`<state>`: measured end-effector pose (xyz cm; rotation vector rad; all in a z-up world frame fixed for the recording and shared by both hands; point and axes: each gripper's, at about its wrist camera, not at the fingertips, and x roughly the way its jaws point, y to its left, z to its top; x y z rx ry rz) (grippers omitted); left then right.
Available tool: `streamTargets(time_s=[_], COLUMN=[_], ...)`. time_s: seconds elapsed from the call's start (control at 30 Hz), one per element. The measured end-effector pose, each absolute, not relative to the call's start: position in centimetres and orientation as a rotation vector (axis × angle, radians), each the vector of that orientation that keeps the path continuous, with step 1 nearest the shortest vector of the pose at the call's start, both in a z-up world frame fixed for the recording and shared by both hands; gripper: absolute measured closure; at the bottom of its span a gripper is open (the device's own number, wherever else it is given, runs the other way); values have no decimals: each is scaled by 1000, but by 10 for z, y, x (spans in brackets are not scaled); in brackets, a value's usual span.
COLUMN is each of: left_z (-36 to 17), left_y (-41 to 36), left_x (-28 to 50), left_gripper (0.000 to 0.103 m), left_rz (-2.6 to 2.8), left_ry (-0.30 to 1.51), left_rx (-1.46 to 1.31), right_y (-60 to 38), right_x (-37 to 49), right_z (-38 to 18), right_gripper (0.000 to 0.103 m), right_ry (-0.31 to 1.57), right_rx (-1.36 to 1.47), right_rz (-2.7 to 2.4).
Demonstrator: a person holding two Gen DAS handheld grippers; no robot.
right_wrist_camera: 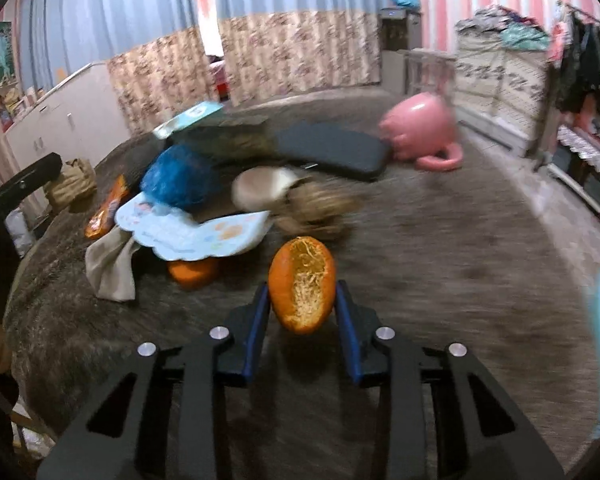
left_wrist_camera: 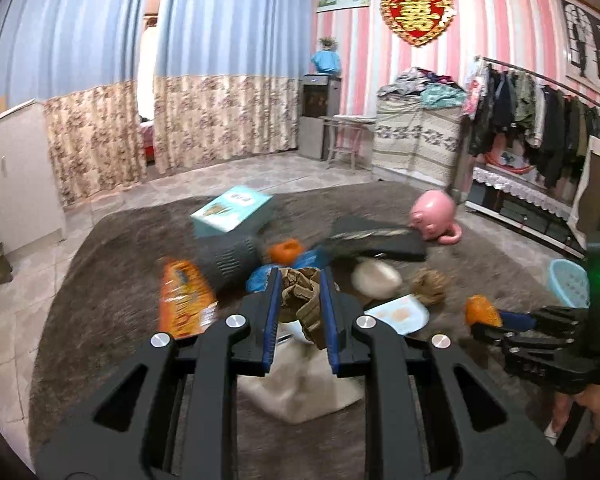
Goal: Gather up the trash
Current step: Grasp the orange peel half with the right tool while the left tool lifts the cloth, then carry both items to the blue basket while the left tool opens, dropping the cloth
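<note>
A pink pig-shaped pot (left_wrist_camera: 434, 216) lies tipped on the grey carpet (left_wrist_camera: 112, 248) at right of frame; blue floral curtains (left_wrist_camera: 224, 72) hang behind, clothes rack (left_wrist_camera: 540, 116) far right.

Orange peel (right_wrist_camera: 302, 290), pale pith inside. Blue pads on black fingers (right_wrist_camera: 260, 330). Pink mug (right_wrist_camera: 420, 130). Teal box (left_wrist_camera: 230, 216). Grey-brown carpet (right_wrist_camera: 440, 280). Wall (left_wrist_camera: 480, 20): pink-white stripes. Curtains (left_wrist_camera: 228, 40): blue over beige floral.

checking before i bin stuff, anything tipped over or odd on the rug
The pink pig-shaped jug lies tipped on its side at the rug's far edge, handle on the carpet. It looks like a household item rather than trash.
</note>
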<state>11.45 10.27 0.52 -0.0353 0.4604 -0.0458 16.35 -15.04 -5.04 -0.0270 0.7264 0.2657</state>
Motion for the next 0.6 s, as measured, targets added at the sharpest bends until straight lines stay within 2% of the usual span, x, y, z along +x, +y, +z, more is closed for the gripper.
streamTargets(time_s=[0.3,0.6], left_z=[31,34], left_y=[9,-99], left_x=[133,151], left_gripper=[85,85], left_rz=[-212,-370], left_ry=[407,393], left_rx=[-28,14], right_y=[-293,-408], right_x=[129,105], right_z=[0,-5], right_gripper=[70,69], right_ry=[633,579], right_rx=[34,116], right_rz=[-36,-290])
